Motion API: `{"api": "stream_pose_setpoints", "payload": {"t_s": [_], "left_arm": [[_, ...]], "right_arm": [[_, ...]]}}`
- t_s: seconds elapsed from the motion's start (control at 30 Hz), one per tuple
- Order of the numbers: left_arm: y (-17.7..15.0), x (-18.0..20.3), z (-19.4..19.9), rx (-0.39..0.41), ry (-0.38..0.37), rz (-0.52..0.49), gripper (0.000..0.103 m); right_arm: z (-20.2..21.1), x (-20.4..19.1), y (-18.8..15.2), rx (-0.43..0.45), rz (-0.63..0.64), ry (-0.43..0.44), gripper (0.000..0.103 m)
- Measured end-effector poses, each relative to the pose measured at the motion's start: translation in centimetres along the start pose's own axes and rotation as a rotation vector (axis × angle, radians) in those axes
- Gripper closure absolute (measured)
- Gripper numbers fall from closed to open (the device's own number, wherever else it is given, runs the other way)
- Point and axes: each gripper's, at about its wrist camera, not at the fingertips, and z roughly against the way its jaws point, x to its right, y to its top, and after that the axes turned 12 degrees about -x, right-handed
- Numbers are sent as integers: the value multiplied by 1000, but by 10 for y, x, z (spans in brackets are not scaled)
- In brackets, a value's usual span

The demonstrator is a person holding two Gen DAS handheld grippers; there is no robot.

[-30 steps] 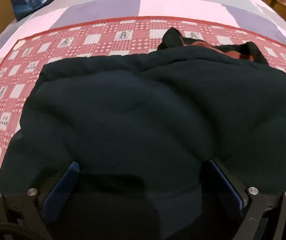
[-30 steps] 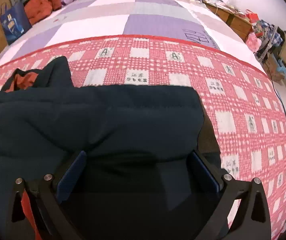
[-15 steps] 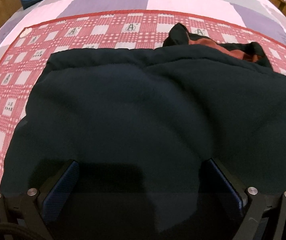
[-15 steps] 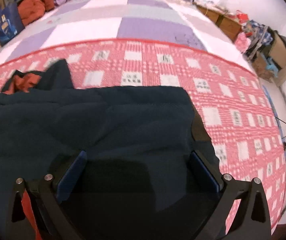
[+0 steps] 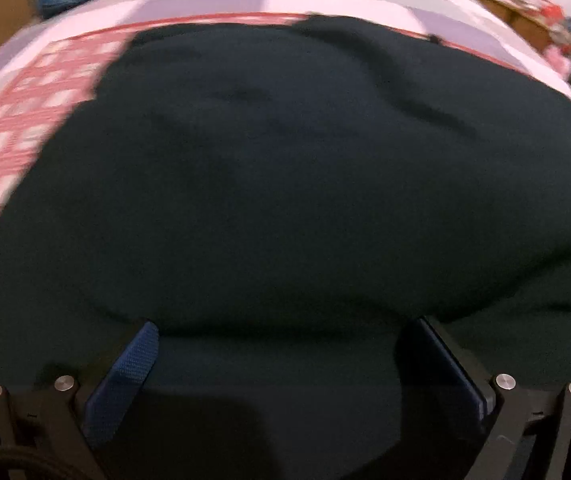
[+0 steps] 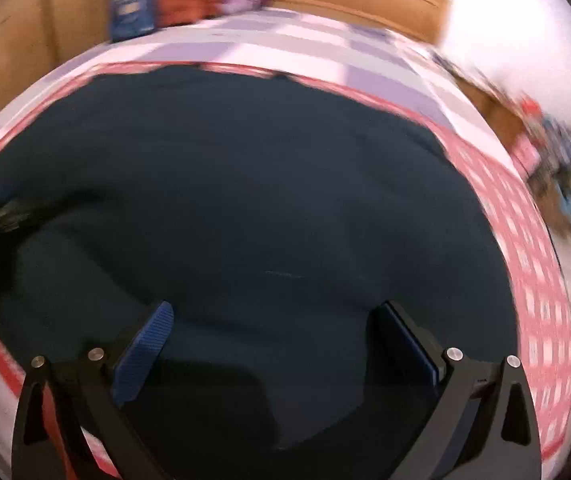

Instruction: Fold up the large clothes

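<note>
Your left gripper and right gripper both sit with fingers spread wide, gripping nothing. The bulky dark navy fleece garment lies flat on the red-and-white checked bedspread, likely so a fold can settle.

You've got a bed with a red-checked and lilac-block cover, wooden headboard at 12 o'clock, white wall at 1, cluttered shelf at 3. Frames blurred.
</note>
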Motion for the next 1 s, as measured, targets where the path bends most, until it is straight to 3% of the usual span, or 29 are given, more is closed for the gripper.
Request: {"api": "stream_pose_setpoints", "payload": {"t_s": [0.1,0.23,0.37,0.53,0.6,0.7,0.83,0.93,1.0], "left_arm": [[1,-42,-3,-1,49,82,0],[-1,-69,-4,-3,103,81,0],[-8,-88,-3,-4,145,121,0],[-22,-117,5,-27,165,261,1],[-25,-102,17,9,167,208,2],[-34,-58,36,73,84,93,2],[-45,25,41,80,-97,-68,2],[-49,57,22,50,-104,-131,1],[-49,46,10,45,-103,-125,0]], "right_arm": [[-9,62,-11,-5,-146,-47,0],[-16,140,-33,-56,-350,-47,0],[-10,144,-38,-60,-324,-108,0],[-1,148,-47,-58,-372,-116,0],[6,140,-43,-51,-360,-149,0],[23,105,-35,5,-274,-161,0],[41,17,-32,72,-71,-41,0],[36,-46,-31,49,76,46,0],[28,-66,-34,44,151,7,0]]}}
